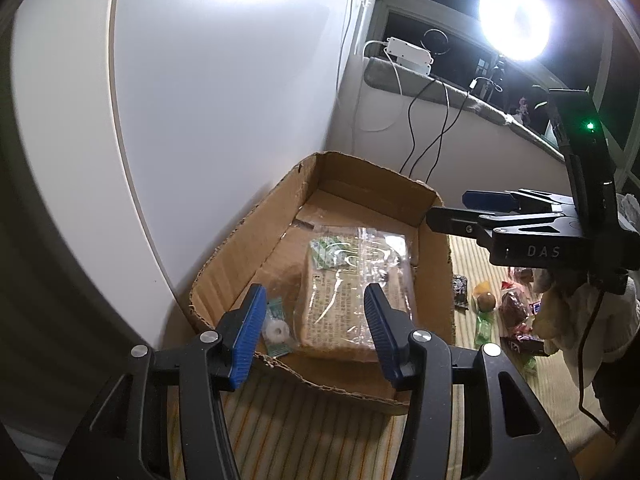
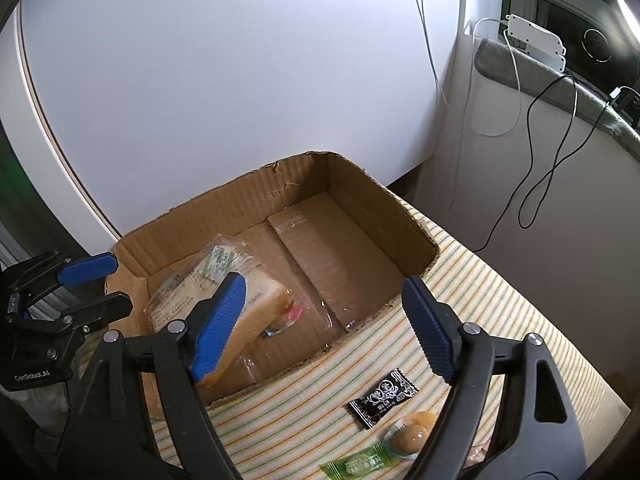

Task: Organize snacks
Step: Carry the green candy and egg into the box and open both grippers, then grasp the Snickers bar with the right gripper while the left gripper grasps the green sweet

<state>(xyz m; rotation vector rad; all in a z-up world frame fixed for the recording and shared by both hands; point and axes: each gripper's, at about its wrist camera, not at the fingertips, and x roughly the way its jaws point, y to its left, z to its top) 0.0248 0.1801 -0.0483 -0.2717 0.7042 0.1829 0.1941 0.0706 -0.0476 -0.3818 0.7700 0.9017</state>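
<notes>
An open cardboard box (image 1: 240, 236) (image 2: 404, 220) sits on a striped cloth. Inside lies a clear-wrapped loaf of sliced bread (image 1: 352, 292) (image 2: 180, 292) and a small green-and-white sweet (image 1: 276, 330). My left gripper (image 1: 316, 320) is open and empty above the box's near edge, its jaws to either side of the bread. My right gripper (image 2: 320, 320) is open and empty over the box's near right corner; it shows in the left wrist view (image 1: 476, 210) at the box's far right wall. Loose snacks lie outside: a black sachet (image 2: 382, 398), a jelly cup (image 2: 410, 434), a green packet (image 2: 360, 464).
More wrapped snacks (image 1: 514, 312) lie on the striped cloth (image 2: 480, 288) right of the box. A white wall panel (image 1: 220, 100) stands behind the box. A sill with a white power strip (image 1: 408, 54) and hanging cables (image 2: 536, 152) is at the back right, beside a bright lamp (image 1: 514, 20).
</notes>
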